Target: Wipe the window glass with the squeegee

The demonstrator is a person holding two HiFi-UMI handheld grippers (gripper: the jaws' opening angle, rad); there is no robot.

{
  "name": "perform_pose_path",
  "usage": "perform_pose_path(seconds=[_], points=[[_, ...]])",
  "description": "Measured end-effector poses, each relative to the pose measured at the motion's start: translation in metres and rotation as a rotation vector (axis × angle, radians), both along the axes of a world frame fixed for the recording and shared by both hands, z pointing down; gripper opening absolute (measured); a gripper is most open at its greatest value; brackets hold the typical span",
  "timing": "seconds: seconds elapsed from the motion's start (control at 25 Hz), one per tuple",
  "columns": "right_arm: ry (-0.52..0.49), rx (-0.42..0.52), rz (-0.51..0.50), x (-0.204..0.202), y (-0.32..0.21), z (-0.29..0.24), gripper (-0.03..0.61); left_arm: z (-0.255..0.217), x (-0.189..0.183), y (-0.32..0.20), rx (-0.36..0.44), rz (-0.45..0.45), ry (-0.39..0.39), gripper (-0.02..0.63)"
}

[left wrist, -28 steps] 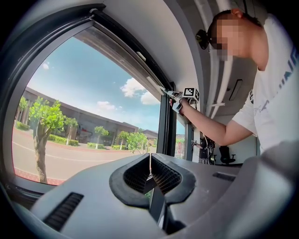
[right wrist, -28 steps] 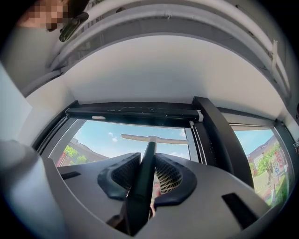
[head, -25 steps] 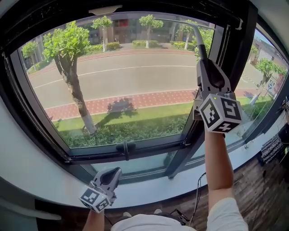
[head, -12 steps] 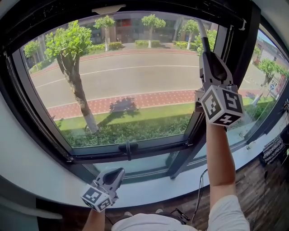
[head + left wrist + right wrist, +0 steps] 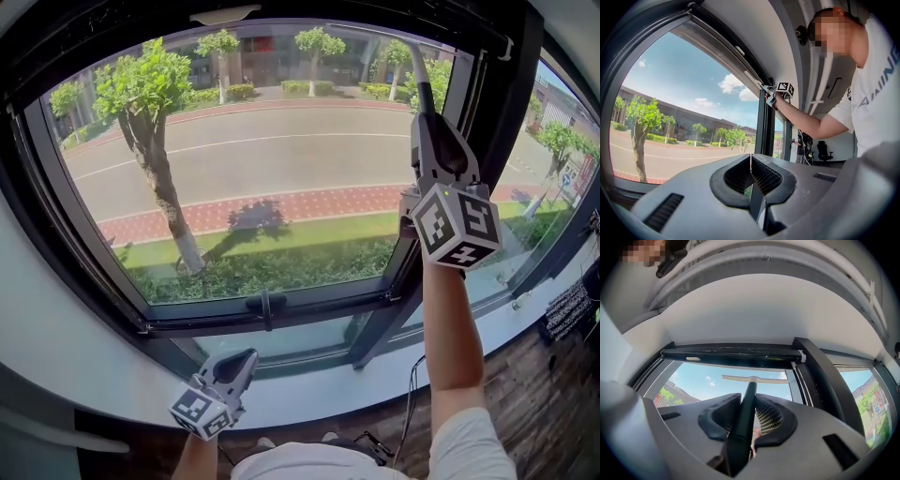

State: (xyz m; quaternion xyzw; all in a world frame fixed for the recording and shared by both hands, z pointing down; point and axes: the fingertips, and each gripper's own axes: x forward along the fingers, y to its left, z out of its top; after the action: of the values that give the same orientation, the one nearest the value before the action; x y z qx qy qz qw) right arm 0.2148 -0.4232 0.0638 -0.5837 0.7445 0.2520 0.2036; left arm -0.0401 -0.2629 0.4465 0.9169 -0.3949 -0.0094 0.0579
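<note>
Window glass [image 5: 262, 169] fills the centre and upper part of the head view; road, trees and a hedge show through it. Dark window frame [image 5: 487, 103] surrounds the pane, with a thick upright post at the right of centre. White sill [image 5: 66, 356] curves along the lower left. Right forearm [image 5: 450, 328] rises from the lower right. Right gripper [image 5: 427, 117] is held high at the upper right of the frame, in front of the post, its marker cube [image 5: 457, 228] facing the camera. Its jaws are clamped on the dark handle of the squeegee [image 5: 745, 418], which runs up between the pads. The pale squeegee blade [image 5: 754, 378] lies crosswise near the top of the pane, just under the upper frame bar; contact with the glass cannot be told. Left gripper [image 5: 239, 361] sits low at the bottom left of centre, in front of the sill, well apart from the pane. Its jaws are pressed together with nothing between them. A small dark latch [image 5: 263, 307] sits on the lower frame bar, centre.
</note>
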Motion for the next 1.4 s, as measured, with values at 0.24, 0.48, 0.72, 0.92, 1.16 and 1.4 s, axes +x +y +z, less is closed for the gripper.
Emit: perform_pose_path(seconds=[0.24, 0.48, 0.72, 0.92, 1.16, 1.4], points=[[0.001, -0.006, 0.008, 0.001, 0.0, 0.022, 0.099, 0.008, 0.006, 0.003, -0.016, 0.012, -0.008, 0.023], [0.002, -0.025, 0.006, 0.001, 0.002, 0.039, 0.098, 0.01, 0.011, 0.004, -0.019, 0.026, -0.009, 0.023], [0.001, -0.049, 0.007, 0.003, 0.004, 0.059, 0.098, 0.01, 0.016, 0.005, -0.012, 0.044, -0.009, 0.023], [0.008, -0.073, 0.003, 0.005, 0.006, 0.073, 0.099, 0.011, 0.018, 0.007, -0.015, 0.047, -0.008, 0.023], [0.017, -0.105, 0.012, 0.005, 0.011, 0.095, 0.098, 0.011, 0.02, 0.011, -0.024, 0.044, -0.004, 0.023], [0.011, -0.141, 0.011, 0.005, 0.014, 0.118, 0.099, 0.013, 0.017, 0.014, -0.038, 0.048, 0.015, 0.023]])
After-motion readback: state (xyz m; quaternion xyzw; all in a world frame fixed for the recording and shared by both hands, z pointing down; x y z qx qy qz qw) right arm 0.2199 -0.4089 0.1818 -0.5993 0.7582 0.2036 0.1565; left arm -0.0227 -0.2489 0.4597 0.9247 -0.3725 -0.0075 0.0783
